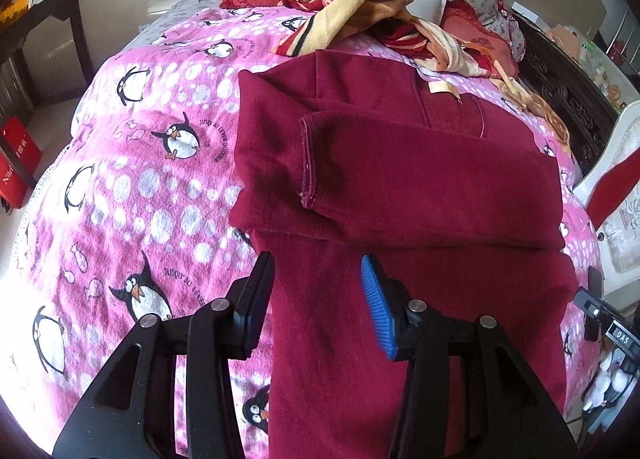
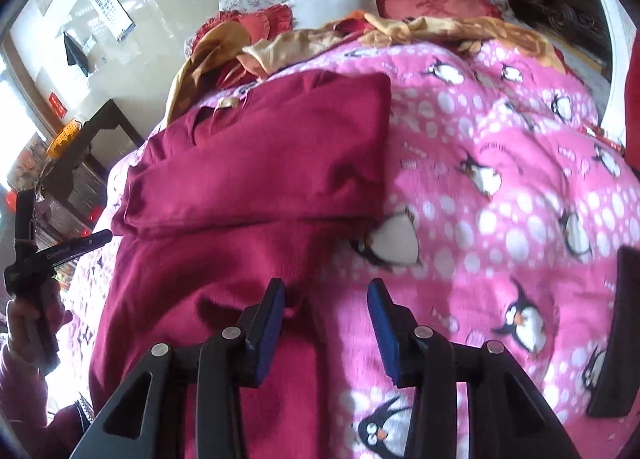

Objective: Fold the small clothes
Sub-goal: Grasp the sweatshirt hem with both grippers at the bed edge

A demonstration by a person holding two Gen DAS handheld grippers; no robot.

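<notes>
A dark red garment (image 1: 400, 179) lies partly folded, sleeve across its body, on the pink penguin blanket (image 1: 140, 179), while the left gripper (image 1: 318, 299) and right gripper (image 2: 326, 323) hover above it, jaws parted, gripping nothing

open pink blanket (image 1: 132, 195) left of maroon garment (image 1: 400, 187), rumpled cloth heap (image 1: 380, 15) blocking beyond
</notes>
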